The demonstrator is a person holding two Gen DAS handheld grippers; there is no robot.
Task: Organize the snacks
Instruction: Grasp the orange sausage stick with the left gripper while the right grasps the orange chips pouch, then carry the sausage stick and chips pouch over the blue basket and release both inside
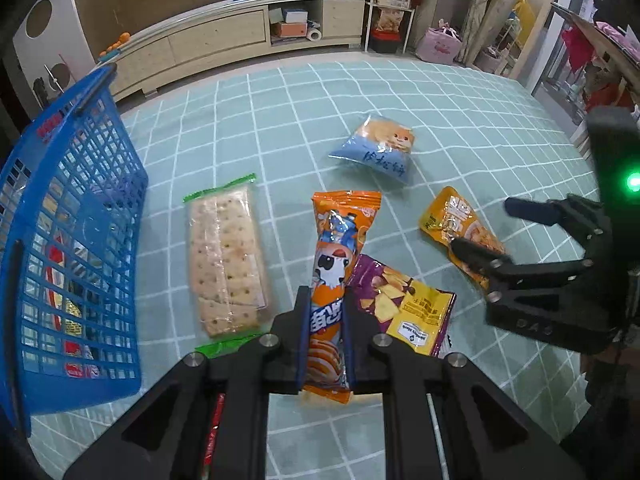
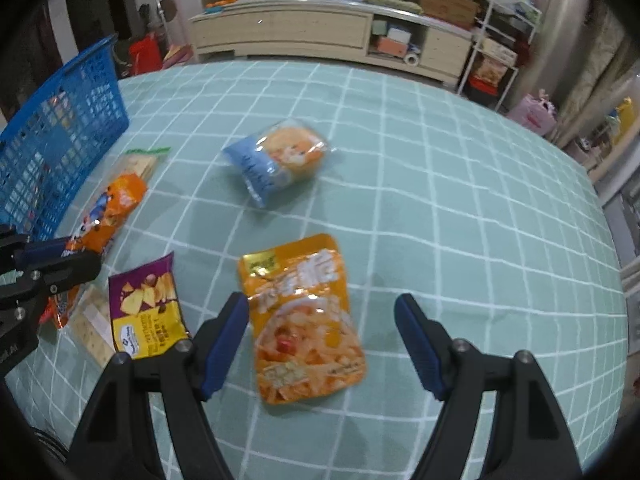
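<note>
My left gripper (image 1: pixel 326 312) is shut on a long orange snack pack (image 1: pixel 340 248) and holds it over the green checked cloth; the pack also shows in the right wrist view (image 2: pixel 112 208). My right gripper (image 2: pixel 322 308) is open, its jaws on either side of a yellow-orange pouch (image 2: pixel 308 320) lying flat; in the left wrist view the gripper (image 1: pixel 486 228) hovers over the pouch (image 1: pixel 452 216). A blue mesh basket (image 1: pixel 80 184) with several snacks inside stands at the left.
A cracker pack (image 1: pixel 224 256), a purple-yellow chip bag (image 1: pixel 404 300) and a blue-orange bread bag (image 1: pixel 380 148) lie on the cloth (image 1: pixel 280 120). A low cabinet (image 1: pixel 224 36) and shelves stand beyond the far edge.
</note>
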